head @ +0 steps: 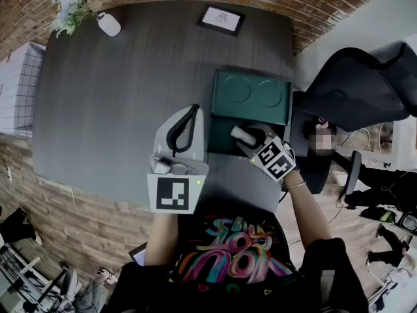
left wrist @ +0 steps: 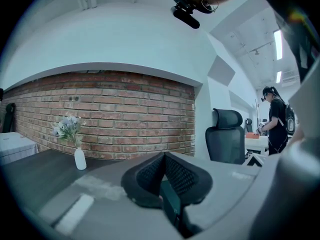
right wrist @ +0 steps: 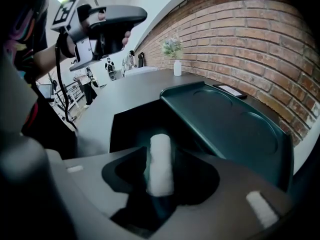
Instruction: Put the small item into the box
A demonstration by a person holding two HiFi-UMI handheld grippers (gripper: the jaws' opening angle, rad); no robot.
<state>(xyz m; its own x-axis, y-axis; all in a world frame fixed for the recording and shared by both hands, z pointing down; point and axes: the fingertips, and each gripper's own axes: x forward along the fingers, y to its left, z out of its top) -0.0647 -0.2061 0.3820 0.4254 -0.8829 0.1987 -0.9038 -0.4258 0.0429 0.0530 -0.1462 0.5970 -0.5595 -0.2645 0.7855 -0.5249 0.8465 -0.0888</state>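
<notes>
the right gripper (right wrist: pixel 161 151) has its jaws spread either side of a small white cylindrical roll (right wrist: pixel 160 174), low over the near half of the open dark green box (right wrist: pixel 235 129). whether the roll rests on the box floor is unclear. if it clings to a pad or rolls, it could end up on the dark grey table (head: pixel 117 96). the left gripper (left wrist: pixel 164 171), pads pressed together and empty, hovers left of the box. farther off are a white vase (head: pixel 109 23), a red brick wall (left wrist: pixel 125 114) and, to the right, a black office chair (head: pixel 358 87).

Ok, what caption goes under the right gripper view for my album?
A small white roll sits between the right hand-held gripper's jaws above the open green box.
</notes>
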